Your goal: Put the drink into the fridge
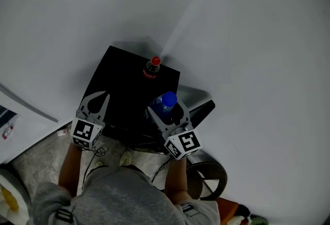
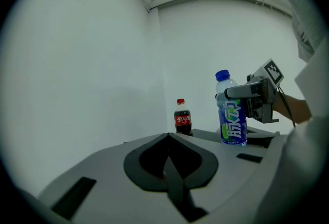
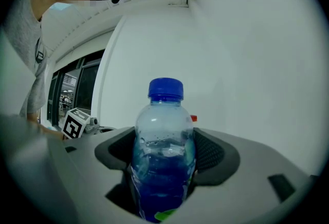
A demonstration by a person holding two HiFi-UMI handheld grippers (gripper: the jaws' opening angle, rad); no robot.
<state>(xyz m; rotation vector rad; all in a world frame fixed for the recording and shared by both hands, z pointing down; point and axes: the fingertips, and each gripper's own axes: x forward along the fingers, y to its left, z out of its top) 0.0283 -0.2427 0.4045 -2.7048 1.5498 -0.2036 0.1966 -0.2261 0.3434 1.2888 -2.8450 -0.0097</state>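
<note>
A blue-capped drink bottle [image 1: 166, 102] [image 2: 232, 115] [image 3: 163, 156] stands on the top of a small black fridge [image 1: 121, 90]. My right gripper [image 1: 165, 107] [image 3: 163, 141] is open, and its jaws flank the bottle closely on both sides just below the shoulder. A cola bottle [image 1: 152, 68] [image 2: 182, 117] with a red cap stands farther back on the same top, near the wall. My left gripper [image 1: 103, 96] [image 2: 167, 138] hovers over the left part of the top, shut on nothing.
White walls meet in a corner right behind the fridge. A black part [image 1: 202, 108] juts out at the fridge's right side. A dark round object [image 1: 207, 178] lies on the floor at the lower right. A white board [image 1: 23, 121] lies at the left.
</note>
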